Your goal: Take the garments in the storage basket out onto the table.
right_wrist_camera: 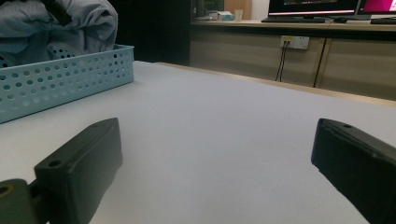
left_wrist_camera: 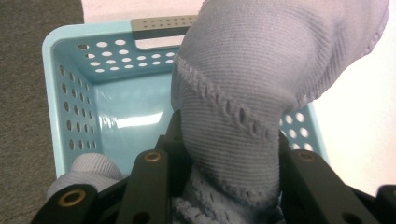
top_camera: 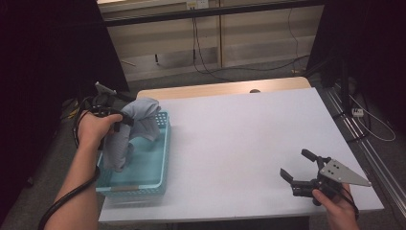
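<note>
Grey cloth (top_camera: 136,124) is pinched in the left claw (top_camera: 125,119) at left of the high view, mid-lift from the blue basket (top_camera: 160,179); next, carry it clear to the counter (top_camera: 249,139), while the right claw (top_camera: 299,167) waits spread, lower right.

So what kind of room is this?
Probably an office or lab. There's a white table, monitors on a desk by the wall, and cables hanging from a wall socket.

White table (top_camera: 249,134), turquoise basket (top_camera: 160,158) at left edge
</note>
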{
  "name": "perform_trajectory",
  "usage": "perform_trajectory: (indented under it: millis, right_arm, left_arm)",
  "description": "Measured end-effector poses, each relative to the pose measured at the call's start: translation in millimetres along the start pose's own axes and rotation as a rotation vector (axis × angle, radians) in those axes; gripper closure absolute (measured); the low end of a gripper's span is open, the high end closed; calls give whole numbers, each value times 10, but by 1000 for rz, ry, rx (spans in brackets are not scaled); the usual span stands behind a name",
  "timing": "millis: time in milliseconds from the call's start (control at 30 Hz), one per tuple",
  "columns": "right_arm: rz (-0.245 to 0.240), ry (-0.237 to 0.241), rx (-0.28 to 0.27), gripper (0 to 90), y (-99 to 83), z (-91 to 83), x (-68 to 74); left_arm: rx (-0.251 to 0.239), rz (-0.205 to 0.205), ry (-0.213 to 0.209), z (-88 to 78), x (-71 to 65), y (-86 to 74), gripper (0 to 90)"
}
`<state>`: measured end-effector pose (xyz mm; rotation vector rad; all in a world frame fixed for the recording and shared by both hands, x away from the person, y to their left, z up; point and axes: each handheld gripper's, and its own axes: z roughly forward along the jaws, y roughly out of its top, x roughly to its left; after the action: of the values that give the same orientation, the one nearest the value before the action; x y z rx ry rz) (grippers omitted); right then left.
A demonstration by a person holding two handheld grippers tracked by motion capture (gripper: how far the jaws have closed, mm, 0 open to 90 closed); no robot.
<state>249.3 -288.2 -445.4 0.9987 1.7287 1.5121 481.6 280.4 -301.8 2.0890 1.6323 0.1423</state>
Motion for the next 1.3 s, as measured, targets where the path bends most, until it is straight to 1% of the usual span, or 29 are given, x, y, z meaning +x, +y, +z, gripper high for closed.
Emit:
perform_trajectory:
  millis: [33,67,200,233,267,300,500,633,733,800,900,967,1000,1067,1100,1167,1200,1300]
  right_arm:
    - [0,0,0,16,0,0,0]
    - [0,-1,1,16,0,-1,-3]
    - [1,-1,0,16,0,-1,0]
    - [1,-1,0,16,0,-1,0]
    - [-1,-1,1,16,0,-1,-2]
    - [-1,-1,1,16,0,-1,-2]
    - [-1,-1,2,16,-1,0,-3]
    - [2,-1,1,16,-1,2,-2]
    - [1,-1,1,16,-2,5,-1]
    - [2,0,1,16,-3,6,1]
    - [-2,0,4,16,-6,7,-3]
    - [5,-2,3,16,-5,8,2]
    - [6,-2,3,16,-5,8,1]
    - [4,-2,3,17,-3,7,2]
    - [3,-1,4,17,-2,6,2]
    - [0,-2,3,17,-2,8,1]
    - [-1,-2,6,17,-4,11,1]
    - [-7,-2,6,17,-4,12,-1]
  left_arm:
    - [0,0,0,0,0,0,650]
    - [3,-1,-2,-51,-38,29,650]
    - [-1,3,-3,-142,-94,81,650]
    - [-1,3,-3,-142,-94,81,650]
    - [4,9,-10,-189,-123,109,650]
    - [4,9,-10,-189,-123,109,650]
    - [6,27,-21,-299,-227,187,650]
    - [2,35,-31,-319,-299,223,650]
    - [8,52,-33,-328,-355,253,650]
    - [10,57,-42,-337,-398,270,650]
    - [12,75,-53,-359,-466,300,650]
    - [15,77,-55,-370,-499,317,650]
    - [16,85,-56,-380,-514,328,650]
    - [11,92,-61,-397,-552,347,650]
    - [3,89,-67,-407,-580,356,650]
    - [8,97,-75,-416,-598,365,650]
    - [7,104,-83,-417,-653,378,650]
    - [6,128,-86,-419,-733,401,650]
